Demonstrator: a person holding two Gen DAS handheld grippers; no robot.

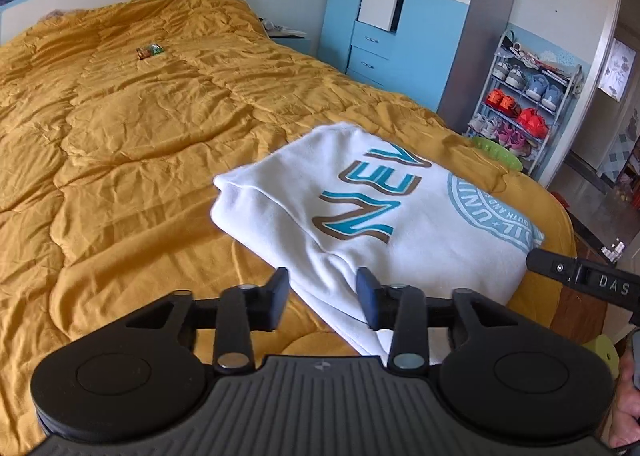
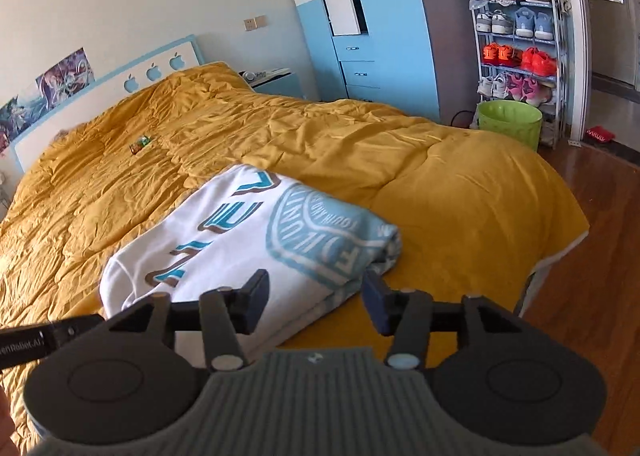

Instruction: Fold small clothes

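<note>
A folded white garment (image 1: pixel 360 215) with blue and brown letters and a round light-blue print lies on the yellow quilt (image 1: pixel 120 135) near the bed's foot. My left gripper (image 1: pixel 324 296) hovers open over its near left edge; a strip of white cloth shows in the gap, and neither pad presses on it. In the right wrist view the same garment (image 2: pixel 240 248) lies ahead, and my right gripper (image 2: pixel 316 304) stands open above its near right edge, with cloth and quilt visible between the fingers. Part of the right tool (image 1: pixel 580 276) shows at the left view's right side.
A small green and orange packet (image 1: pixel 150 51) lies far up the quilt near the headboard. A blue wardrobe (image 2: pixel 360 35), a shoe rack (image 2: pixel 520 47) and a green bin (image 2: pixel 510 121) stand beyond the bed's right side. Wooden floor (image 2: pixel 592 296) runs along the bed's foot.
</note>
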